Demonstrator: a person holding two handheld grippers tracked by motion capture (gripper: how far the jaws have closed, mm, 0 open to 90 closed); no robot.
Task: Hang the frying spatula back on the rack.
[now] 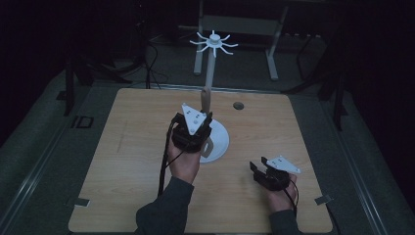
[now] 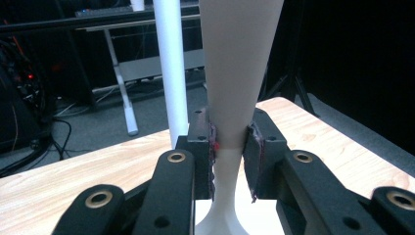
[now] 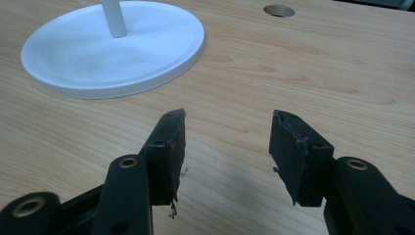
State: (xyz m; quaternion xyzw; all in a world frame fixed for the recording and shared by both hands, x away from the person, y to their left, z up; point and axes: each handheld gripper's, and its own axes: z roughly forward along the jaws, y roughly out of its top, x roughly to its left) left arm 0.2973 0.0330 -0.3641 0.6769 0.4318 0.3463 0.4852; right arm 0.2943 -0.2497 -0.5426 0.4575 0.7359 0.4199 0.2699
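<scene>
A white stand has a round base (image 1: 221,141), a thin pole (image 1: 210,68) and a spoked head (image 1: 214,42). My left gripper (image 1: 207,118) is just in front of the pole, above the base, and is shut on a pale tall piece (image 1: 206,100) that widens upward. In the left gripper view the pads (image 2: 211,147) press on the narrow waist of that piece (image 2: 235,63), with the pole (image 2: 171,68) just behind to the left. My right gripper (image 1: 258,166) rests low over the table at the front right, open, nothing between its jaws (image 3: 227,134). The base (image 3: 112,49) lies ahead of it.
The wooden table (image 1: 137,161) has a small round hole (image 1: 238,105) behind the stand, and the hole (image 3: 279,10) is seen again in the right gripper view. Tape marks sit at the front corners (image 1: 80,201). A metal frame (image 1: 274,49) stands on the dark floor beyond.
</scene>
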